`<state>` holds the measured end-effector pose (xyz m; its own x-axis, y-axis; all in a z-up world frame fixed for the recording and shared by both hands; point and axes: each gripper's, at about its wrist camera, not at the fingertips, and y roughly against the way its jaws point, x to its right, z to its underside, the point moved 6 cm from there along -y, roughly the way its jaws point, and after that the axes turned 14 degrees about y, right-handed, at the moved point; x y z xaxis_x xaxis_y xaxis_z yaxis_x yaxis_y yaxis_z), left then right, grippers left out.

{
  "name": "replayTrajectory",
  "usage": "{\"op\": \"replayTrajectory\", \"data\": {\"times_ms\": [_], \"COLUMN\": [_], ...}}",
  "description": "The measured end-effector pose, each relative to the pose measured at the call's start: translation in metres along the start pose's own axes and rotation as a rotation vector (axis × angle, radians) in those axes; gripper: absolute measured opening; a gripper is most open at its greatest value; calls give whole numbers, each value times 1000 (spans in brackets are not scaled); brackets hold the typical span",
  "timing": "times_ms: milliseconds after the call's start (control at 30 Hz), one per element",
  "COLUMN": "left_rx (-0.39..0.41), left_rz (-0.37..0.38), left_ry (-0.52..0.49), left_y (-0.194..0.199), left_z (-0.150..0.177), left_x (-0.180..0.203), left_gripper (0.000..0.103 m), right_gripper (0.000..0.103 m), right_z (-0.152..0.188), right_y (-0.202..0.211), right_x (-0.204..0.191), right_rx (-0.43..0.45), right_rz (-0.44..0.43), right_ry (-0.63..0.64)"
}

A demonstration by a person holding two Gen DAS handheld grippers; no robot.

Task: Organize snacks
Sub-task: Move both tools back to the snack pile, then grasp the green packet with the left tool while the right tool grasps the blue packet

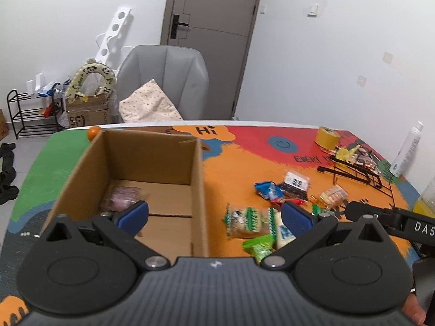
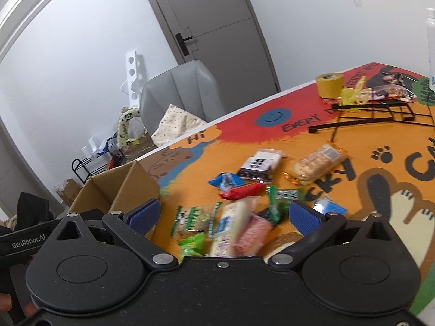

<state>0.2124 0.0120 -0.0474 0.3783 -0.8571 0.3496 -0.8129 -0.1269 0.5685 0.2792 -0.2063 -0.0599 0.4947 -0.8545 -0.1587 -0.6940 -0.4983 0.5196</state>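
box: one open cardboard box (image 1: pixel 152 168), left part of tabletop (image 1: pixel 231 179)
in box: one pinkish packet (image 1: pixel 122 198)
loose snacks: roughly ten mixed wrappers (image 2: pixel 233 206), mid tabletop right of box
left tool (image 1: pixel 214 217): open, empty
right tool (image 2: pixel 224 217): open, empty, above pile

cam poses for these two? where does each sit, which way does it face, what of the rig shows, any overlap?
Left wrist: behind the open left gripper, facing across the open brown cardboard box toward the grey door; right gripper's black body at right edge.
Right wrist: behind the open right gripper, tilted, above the loose snack packets on the colourful table mat; left gripper's body at left edge.
Shared: box, snacks, yellow tape roll, black wire rack.
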Motion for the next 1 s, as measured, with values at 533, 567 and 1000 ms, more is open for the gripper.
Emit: {"op": "replayTrajectory", "data": {"times_ms": [533, 567, 1000], "left_rx": [-18, -22, -108], "left_rz": [9, 12, 29], "left_ry": [-20, -27, -54], "left_y": [-19, -20, -50], "left_z": [23, 25, 55], "left_x": [38, 41, 56], "left_gripper": [102, 102, 67], "right_gripper": [101, 96, 70], "right_z": [20, 22, 42], "right_y": [11, 10, -16], "right_x": [64, 65, 88], "right_rx": [-12, -15, -82], "right_rz": [67, 69, 79], "right_ry": [-134, -132, -190]}}
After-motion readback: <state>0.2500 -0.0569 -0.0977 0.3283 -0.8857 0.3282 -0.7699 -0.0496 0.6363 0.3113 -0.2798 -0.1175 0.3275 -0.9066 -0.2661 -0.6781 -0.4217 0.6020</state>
